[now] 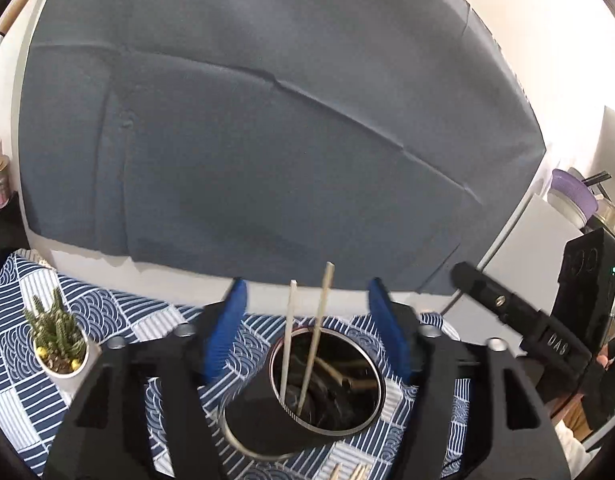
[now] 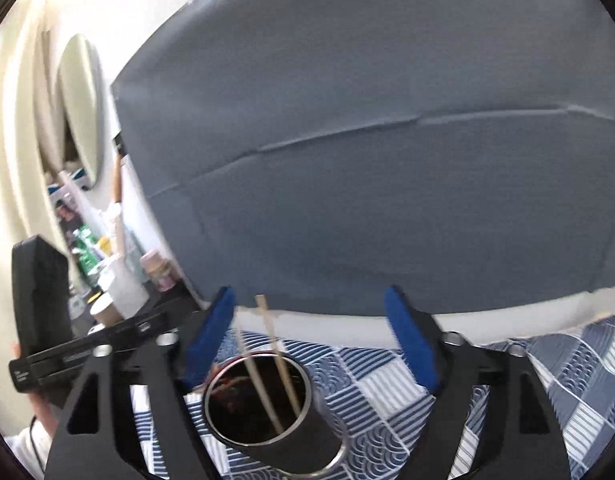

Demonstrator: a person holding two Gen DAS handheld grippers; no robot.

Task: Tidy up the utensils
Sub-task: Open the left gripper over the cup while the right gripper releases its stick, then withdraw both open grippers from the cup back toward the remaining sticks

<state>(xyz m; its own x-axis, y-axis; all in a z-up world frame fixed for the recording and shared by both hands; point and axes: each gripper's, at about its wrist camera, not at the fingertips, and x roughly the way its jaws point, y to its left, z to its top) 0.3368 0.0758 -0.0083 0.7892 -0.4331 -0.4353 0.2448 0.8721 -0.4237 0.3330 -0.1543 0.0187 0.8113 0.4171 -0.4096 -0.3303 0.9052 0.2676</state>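
Both grippers w/ fingers spread, nothing pinched: left gripper, right gripper. Two chopsticks stand in black cup on patterned worktop cloth.

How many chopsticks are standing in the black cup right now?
2: both chopsticks lean side by side inside the black cup, tips above its rim. More pale sticks lie at the left view's bottom edge, mostly cut off.

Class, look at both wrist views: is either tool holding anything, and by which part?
Nothing is held. The left tool and right tool are open; the two chopsticks stand free in the black cup.
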